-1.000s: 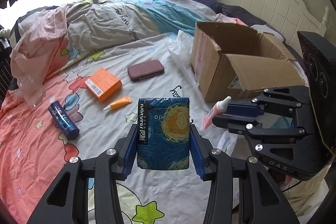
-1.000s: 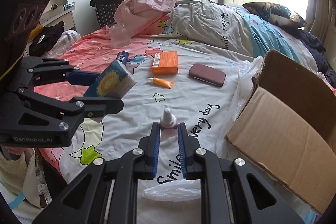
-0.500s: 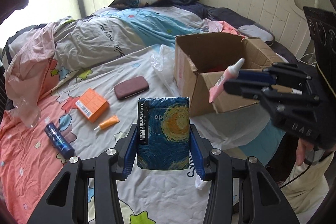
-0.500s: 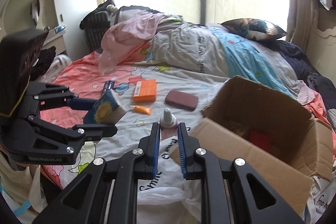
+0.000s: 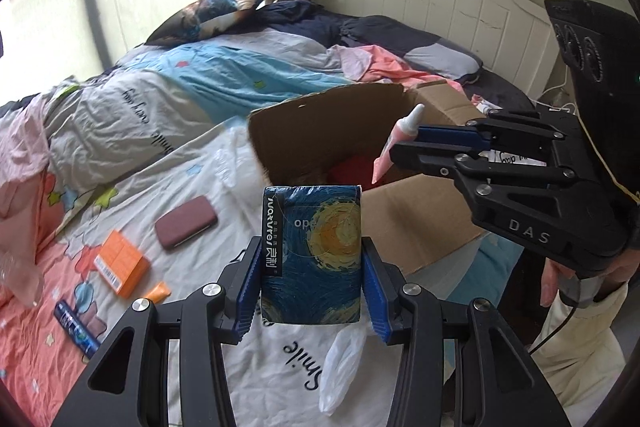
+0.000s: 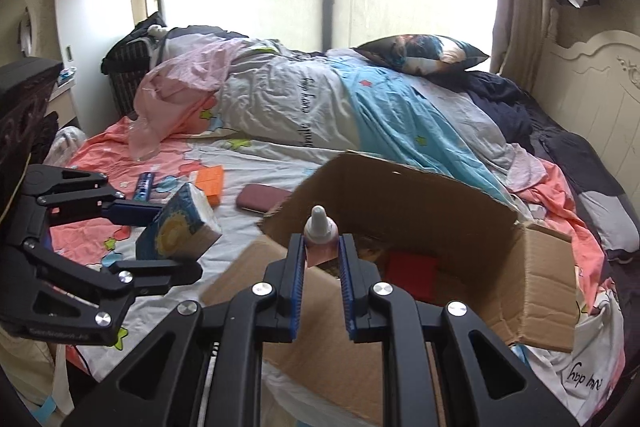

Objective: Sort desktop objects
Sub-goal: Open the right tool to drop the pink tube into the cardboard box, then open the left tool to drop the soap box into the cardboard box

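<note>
Pink tube [image 6: 319, 242] now over cardboard box [image 6: 460, 227], white-capped, upright

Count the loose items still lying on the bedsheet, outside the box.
4, all left of the cardboard box: maroon case, orange box, small orange tube and blue bottle. The tube is partly hidden behind the left gripper; more could be hidden.

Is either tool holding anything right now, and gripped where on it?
Left tool clamps the starry-print tissue pack by its two side faces. Right tool pinches the pink tube across its body, below the white cap.
</note>
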Available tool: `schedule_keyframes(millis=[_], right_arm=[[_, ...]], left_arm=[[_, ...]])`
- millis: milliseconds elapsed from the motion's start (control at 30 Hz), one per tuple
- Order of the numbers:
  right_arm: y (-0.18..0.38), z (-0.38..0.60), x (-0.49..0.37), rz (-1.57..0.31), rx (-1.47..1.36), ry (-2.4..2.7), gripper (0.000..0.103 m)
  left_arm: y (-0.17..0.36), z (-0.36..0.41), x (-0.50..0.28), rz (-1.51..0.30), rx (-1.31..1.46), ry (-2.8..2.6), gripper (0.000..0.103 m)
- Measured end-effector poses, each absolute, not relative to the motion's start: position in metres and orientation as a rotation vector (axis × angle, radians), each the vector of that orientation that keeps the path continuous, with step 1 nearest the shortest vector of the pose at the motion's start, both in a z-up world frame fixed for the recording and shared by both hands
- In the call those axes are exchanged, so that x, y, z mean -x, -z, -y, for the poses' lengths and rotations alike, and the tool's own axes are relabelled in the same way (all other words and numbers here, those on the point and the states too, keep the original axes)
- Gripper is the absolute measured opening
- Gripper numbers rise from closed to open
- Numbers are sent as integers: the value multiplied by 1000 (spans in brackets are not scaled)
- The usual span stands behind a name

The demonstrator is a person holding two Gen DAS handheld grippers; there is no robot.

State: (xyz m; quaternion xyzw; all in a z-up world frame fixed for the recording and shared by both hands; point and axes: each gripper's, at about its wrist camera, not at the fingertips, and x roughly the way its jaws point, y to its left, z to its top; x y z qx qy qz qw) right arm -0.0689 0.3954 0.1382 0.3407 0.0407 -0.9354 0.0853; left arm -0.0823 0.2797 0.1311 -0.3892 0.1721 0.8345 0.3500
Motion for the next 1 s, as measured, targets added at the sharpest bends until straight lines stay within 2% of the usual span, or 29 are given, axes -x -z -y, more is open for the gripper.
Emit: schedule_keyframes(millis=[300, 467, 533, 833, 933, 1000], right_arm=[[-123, -434, 86, -50, -1103, 2870, 16], [-111, -444, 90, -5, -1148, 2857, 29], [-107, -447, 91, 2, -1151, 2852, 40], [-98, -458, 87, 50, -1126, 2854, 42], [-98, -464, 82, 85, -1088, 2897, 52], [-97, -464, 80, 78, -1076, 2907, 52]], left_arm=[[-124, -318, 99, -463, 1009, -2100, 47], [-118, -328, 108, -467, 1021, -2082, 47], [-118, -330, 112, -464, 1021, -2082, 47], [-116, -338, 129, -447, 1023, -2082, 47], [-115, -341, 134, -442, 1024, -2080, 47], [-114, -344, 136, -438, 1024, -2079, 47]])
